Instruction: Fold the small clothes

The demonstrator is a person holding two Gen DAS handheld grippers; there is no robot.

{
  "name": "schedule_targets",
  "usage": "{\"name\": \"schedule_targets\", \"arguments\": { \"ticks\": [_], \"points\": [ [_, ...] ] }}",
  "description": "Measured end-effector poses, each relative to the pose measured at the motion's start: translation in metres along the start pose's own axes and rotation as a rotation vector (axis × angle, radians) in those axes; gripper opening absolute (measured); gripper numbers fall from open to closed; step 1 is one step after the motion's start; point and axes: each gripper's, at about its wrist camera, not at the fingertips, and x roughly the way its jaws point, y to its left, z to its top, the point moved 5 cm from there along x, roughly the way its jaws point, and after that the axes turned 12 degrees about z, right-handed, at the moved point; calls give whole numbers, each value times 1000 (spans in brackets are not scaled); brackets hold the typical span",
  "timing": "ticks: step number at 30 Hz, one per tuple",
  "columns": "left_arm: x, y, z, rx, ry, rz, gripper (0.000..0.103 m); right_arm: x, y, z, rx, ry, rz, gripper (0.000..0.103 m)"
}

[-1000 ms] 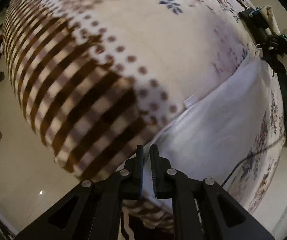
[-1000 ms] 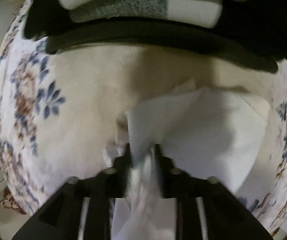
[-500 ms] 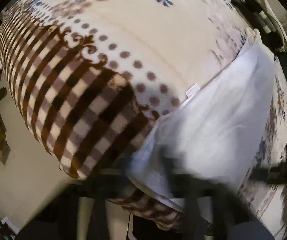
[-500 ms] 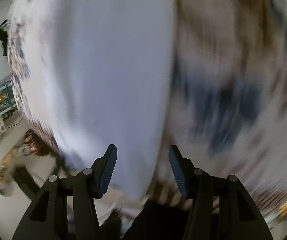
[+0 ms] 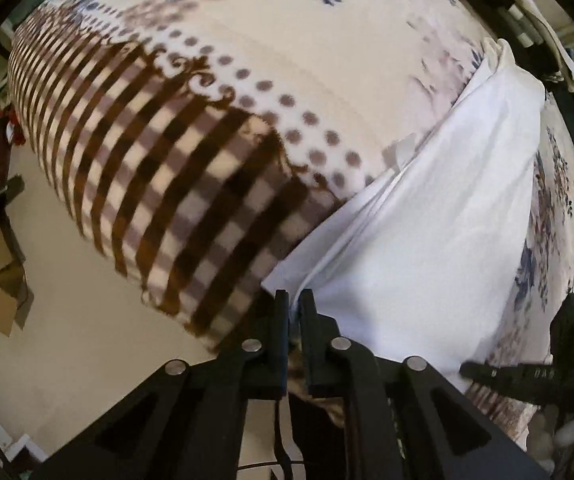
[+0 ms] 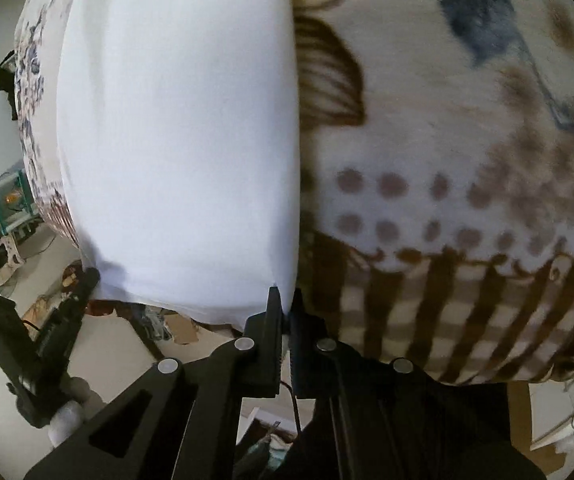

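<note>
The left gripper [image 5: 294,300] is clenched on the near corner of the white garment [image 5: 427,216], its two black fingers pressed together with the hem caught between them. The right gripper [image 6: 285,300] is likewise clamped tight on another near corner of the same cloth [image 6: 179,140], a sliver of white fabric showing in the narrow slit between its fingers.

The garment lies spread in a long smooth panel on the bed, running from the near edge away toward the far side, with a soft fold line down its left half in the left wrist view and a small white tag [image 5: 405,148] poking out at its left border.

Under it is a fleece blanket [image 5: 215,92], cream in the middle with blue and brown flowers, then a band of mauve dots and a brown checked border that drapes over the near edge. At the far right corner of the bed sits a stack of folded clothes [image 5: 527,28].

Below the bed the floor [image 5: 67,340] is pale and glossy. A cardboard box [image 5: 1,264] stands off to the left, and a green rack [image 6: 9,204] with clutter around it shows in the right wrist view. No readable writing appears anywhere.
</note>
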Motion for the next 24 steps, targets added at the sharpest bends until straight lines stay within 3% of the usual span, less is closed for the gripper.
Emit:
{"name": "schedule_targets", "arguments": {
  "ticks": [2,3,4,5,6,7,11,15,19,21,23,24],
  "points": [
    [-21,1,6,-13,-4,-17,6,-21,2,5,-4,-27,-12,22],
    [-31,0,10,-6,-22,-17,12,-34,8,12,-11,-44,5,38],
    [-42,-1,17,5,-39,-9,18,-45,10,15,-16,-59,19,46],
    [-52,-5,26,18,-59,-15,36,-60,11,19,-18,-80,29,54],
    [-62,-13,39,31,-91,-38,53,-76,12,26,-20,-109,39,55],
    [-71,-24,57,41,-126,-62,58,-90,14,35,-24,-134,54,55],
    [-79,-102,145,115,-197,-191,59,-147,21,85,-9,-246,121,55],
    [-71,-199,234,230,-253,-292,59,-209,30,182,12,-400,147,55],
    [-47,-295,313,365,-280,-334,59,-261,39,269,4,-536,164,55],
    [-32,-334,341,421,-266,-342,57,-284,45,309,3,-588,177,64],
    [-14,-364,359,471,-245,-362,57,-302,46,340,13,-614,212,65],
    [-8,-374,362,494,-240,-374,42,-306,48,357,21,-623,226,65]
  ]
}}
